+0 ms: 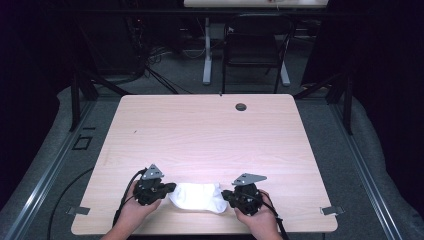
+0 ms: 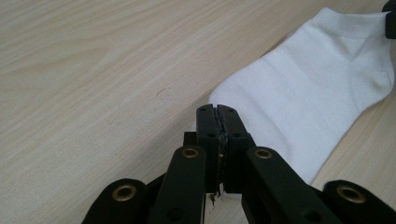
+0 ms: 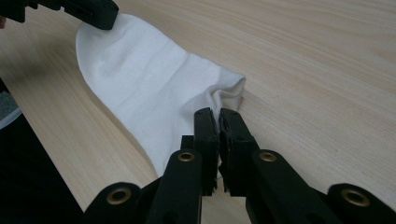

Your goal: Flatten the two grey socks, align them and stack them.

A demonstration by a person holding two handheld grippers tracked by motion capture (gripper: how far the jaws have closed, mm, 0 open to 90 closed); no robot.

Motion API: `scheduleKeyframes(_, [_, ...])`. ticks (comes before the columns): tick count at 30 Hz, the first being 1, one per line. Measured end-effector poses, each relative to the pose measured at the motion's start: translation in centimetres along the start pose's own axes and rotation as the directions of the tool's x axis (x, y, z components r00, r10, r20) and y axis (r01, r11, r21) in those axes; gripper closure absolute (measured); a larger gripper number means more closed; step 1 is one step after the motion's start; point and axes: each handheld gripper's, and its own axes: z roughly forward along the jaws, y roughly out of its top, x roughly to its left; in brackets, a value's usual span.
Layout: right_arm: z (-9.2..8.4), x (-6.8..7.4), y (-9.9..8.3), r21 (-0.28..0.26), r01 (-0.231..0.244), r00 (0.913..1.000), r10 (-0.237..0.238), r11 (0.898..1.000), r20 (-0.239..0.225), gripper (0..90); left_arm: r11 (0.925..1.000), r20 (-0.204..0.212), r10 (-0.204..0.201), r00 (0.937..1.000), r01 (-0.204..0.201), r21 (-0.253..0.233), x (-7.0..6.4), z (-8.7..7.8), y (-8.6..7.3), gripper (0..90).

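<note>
A white ankle sock (image 1: pixel 196 196) lies flat near the table's front edge, between the two grippers. My left gripper (image 1: pixel 172 188) meets its left end. In the left gripper view the jaws (image 2: pixel 218 109) are pressed together over the toe edge of the sock (image 2: pixel 308 93), with a sliver of white between them. My right gripper (image 1: pixel 224 194) meets the sock's right end. In the right gripper view its jaws (image 3: pixel 218 114) stand nearly together on the bunched edge of the sock (image 3: pixel 149 79). A hand holds each gripper from below.
The light wooden table (image 1: pixel 210 135) stretches away beyond the sock, with a round cable hole (image 1: pixel 241 106) near its far edge. A black chair (image 1: pixel 252 45) stands behind the table. Metal clips (image 1: pixel 331 210) sit at the front corners.
</note>
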Motion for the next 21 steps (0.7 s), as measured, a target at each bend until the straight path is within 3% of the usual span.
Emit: scheduleKeyframes(21, [1.5,-0.3,-0.2,0.04,0.013,0.9997,-0.014,0.999,0.018,85.4,0.9994,-0.011,0.003,0.9999,-0.002,0.035,0.3,1.5,-0.4,85.9])
